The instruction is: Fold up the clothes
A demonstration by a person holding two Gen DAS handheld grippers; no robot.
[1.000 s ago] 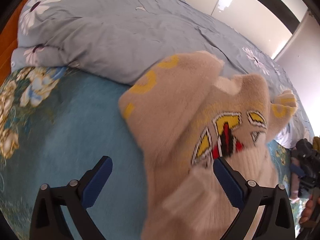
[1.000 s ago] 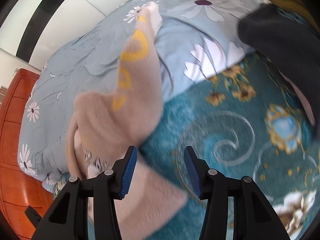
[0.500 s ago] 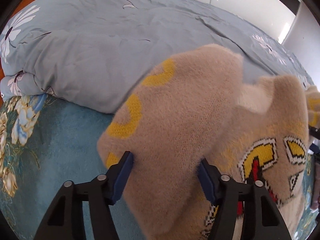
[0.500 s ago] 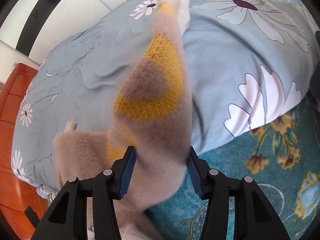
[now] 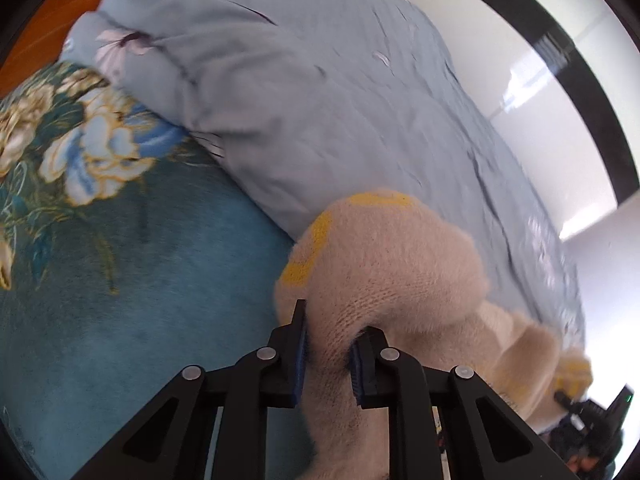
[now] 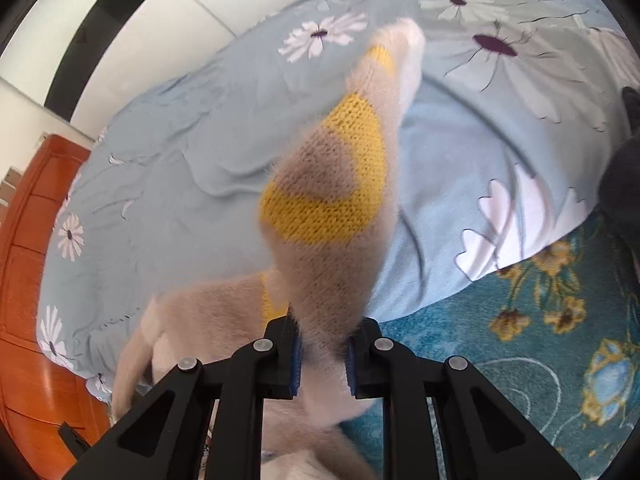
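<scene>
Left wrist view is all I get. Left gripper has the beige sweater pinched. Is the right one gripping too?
Observer: Yes. The right gripper is shut on a sleeve of the beige sweater, fabric bunched between the blue pads.
Operator: Anything near it I can't see?
Observer: A dark grey garment lies at the right edge, on the floral quilt.
Operator: What's past the quilt?
Observer: An orange-brown wooden headboard on the left side.
</scene>
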